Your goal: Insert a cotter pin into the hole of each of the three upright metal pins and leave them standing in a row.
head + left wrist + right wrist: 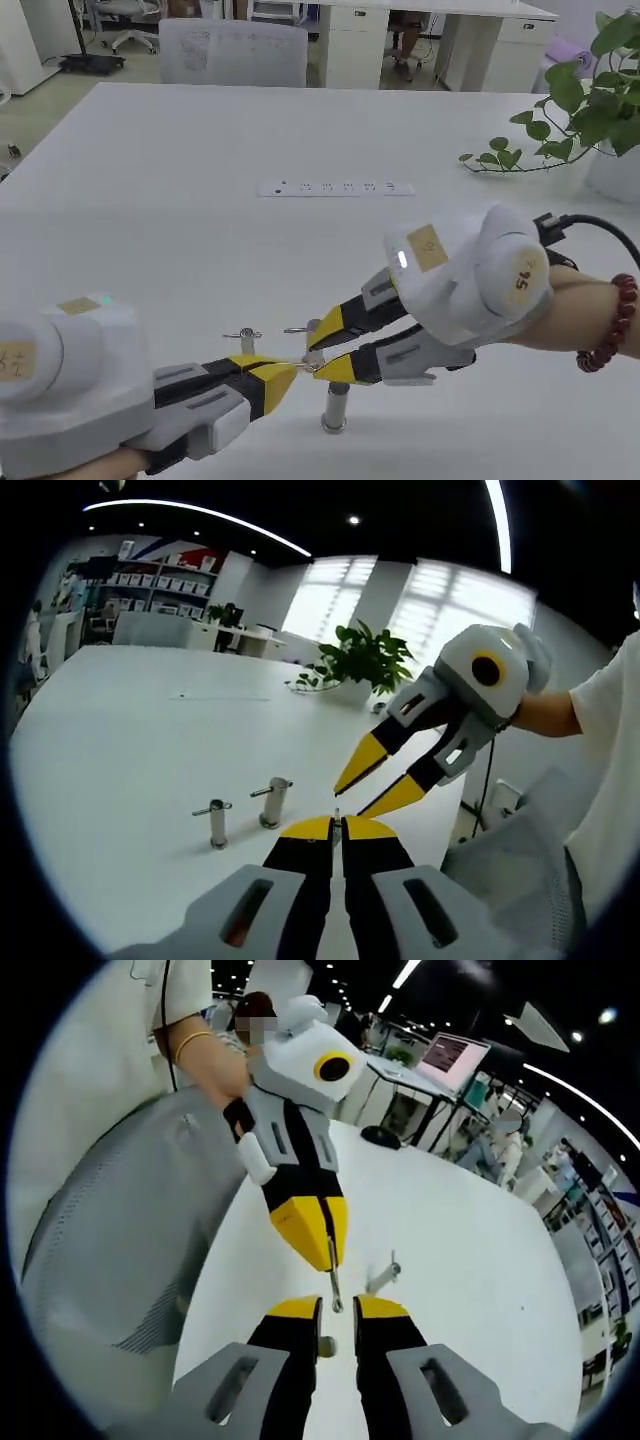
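Observation:
My left gripper [290, 372] reaches in from the lower left, shut on a thin cotter pin [308, 366] that sticks out past its yellow tips. My right gripper [318, 358] comes from the right, open, its fingertips on either side of the cotter pin's free end [334, 1275]. Two upright metal pins [217, 822] [275, 800] stand side by side on the white table, each with a cotter pin through its top. A third upright pin [335, 405] stands nearer me, below the grippers, and I see no cotter pin in it.
A white power strip [335, 188] lies at mid-table. A potted plant [590, 100] stands at the far right edge. An office chair [233, 52] is behind the table's far edge. Bare white tabletop [150, 220] spreads to the left.

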Tool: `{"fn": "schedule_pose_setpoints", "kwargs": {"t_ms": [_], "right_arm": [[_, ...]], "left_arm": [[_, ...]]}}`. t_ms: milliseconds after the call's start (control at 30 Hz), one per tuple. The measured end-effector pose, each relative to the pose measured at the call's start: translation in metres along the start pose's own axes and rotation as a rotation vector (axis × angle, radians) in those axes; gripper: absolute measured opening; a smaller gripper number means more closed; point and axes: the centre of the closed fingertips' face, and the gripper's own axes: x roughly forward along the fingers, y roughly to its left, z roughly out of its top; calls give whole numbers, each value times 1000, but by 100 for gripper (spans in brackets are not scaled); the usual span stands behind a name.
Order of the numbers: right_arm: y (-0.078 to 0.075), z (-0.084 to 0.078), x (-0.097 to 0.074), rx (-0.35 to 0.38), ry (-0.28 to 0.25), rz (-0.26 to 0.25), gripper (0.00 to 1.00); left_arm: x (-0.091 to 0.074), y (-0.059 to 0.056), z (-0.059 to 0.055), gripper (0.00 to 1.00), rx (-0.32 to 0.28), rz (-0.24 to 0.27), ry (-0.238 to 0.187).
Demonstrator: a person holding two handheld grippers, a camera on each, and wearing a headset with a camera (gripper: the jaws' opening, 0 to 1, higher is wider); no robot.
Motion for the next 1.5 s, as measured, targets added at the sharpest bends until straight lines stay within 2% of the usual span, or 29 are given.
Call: {"fn": "schedule_pose_setpoints", "kwargs": {"t_ms": [67,133,200,267,467,533,600,667,733,867,933,1233,1500], "right_arm": [[2,0,-1,47,-13,20,16],[1,-2,-4,62,-17,26,16],[7,-2,-5,109,-27,67,17],[8,-3,-7,142,-36,85,18],[21,-6,-12,208,-53,172,18],[26,-7,-15,210,-49,205,18],[28,-8,-15,212,-49,209,18],[35,-10,-17,231,-46,244,18],[37,-10,-17,235,-51,248,18],[47,-12,-18,265,-49,290,17],[48,-12,-18,275,-54,290,17],[63,-8,-21,316,-74,348,13],[69,-7,-21,318,-77,366,8]], "left_arm": [[-1,-2,-1,0,46,-13,10],[-1,-6,-3,0,74,-29,21],[-1,-9,-5,0,111,-44,34],[-1,-12,-6,0,135,-57,43],[-2,-24,-10,0,171,-130,63],[-2,-27,-10,0,173,-138,59],[-3,-31,-11,0,193,-157,65],[-3,-35,-12,0,202,-175,70],[-4,-39,-12,0,206,-189,65],[-5,-47,-13,0,227,-224,67],[-6,-50,-14,0,234,-239,71],[-7,-66,-17,0,268,-302,74],[-8,-71,-16,0,280,-322,71]]}}
